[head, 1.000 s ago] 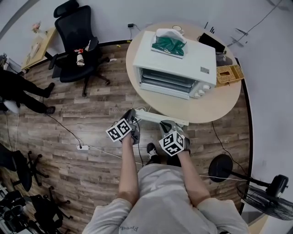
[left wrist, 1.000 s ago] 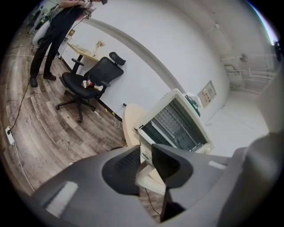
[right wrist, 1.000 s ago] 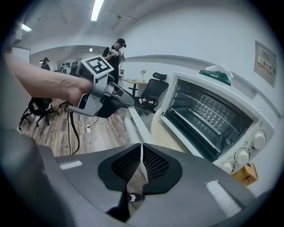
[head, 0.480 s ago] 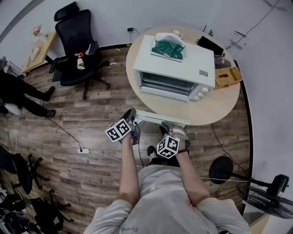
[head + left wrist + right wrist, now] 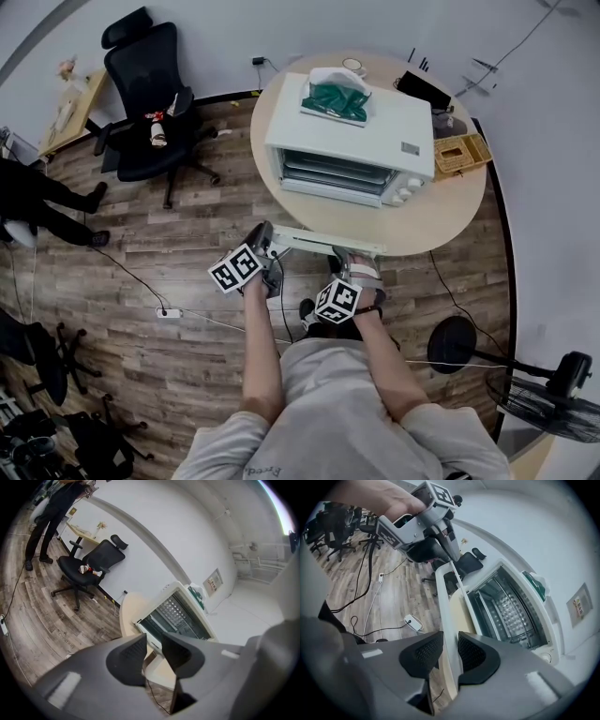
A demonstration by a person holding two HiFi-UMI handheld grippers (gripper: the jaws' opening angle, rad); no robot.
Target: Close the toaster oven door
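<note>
At the near side of the round table (image 5: 441, 211), the toaster oven (image 5: 356, 131) is seen with its door (image 5: 323, 242) dropped fully open, lying flat and sticking out past the table rim toward the person. The wire rack (image 5: 511, 606) inside is exposed. The closing is not yet done.

Right hand-held gripper (image 5: 450, 651): its jaws have just been opening. The door's front edge is straddled, one pad on each side, but no squeeze is seen, so it is read as released.

Left hand-held gripper (image 5: 153, 643): the jaws are parted a little and nothing is clamped. The door's corner is seen just past the tips. In the right gripper view it is placed at the far end of the same front edge.

The step in hand is judged as getting purchase on the front edge before the swing-up. For a good close:
- A light pinch on the edge, or support from below, is probably needed at both ends, since the loose right jaws could slip off.
- Both ends should be raised together so the door is not twisted.
- The hinge arc should be followed, up first and then in toward the cavity, not a straight push.
- The final press should be kept gentle, as the oven could be shoved back across the table and the tissue pack (image 5: 339, 98) on top could be shaken off.
- Jaws should be let go only once the door is seated flush.
</note>
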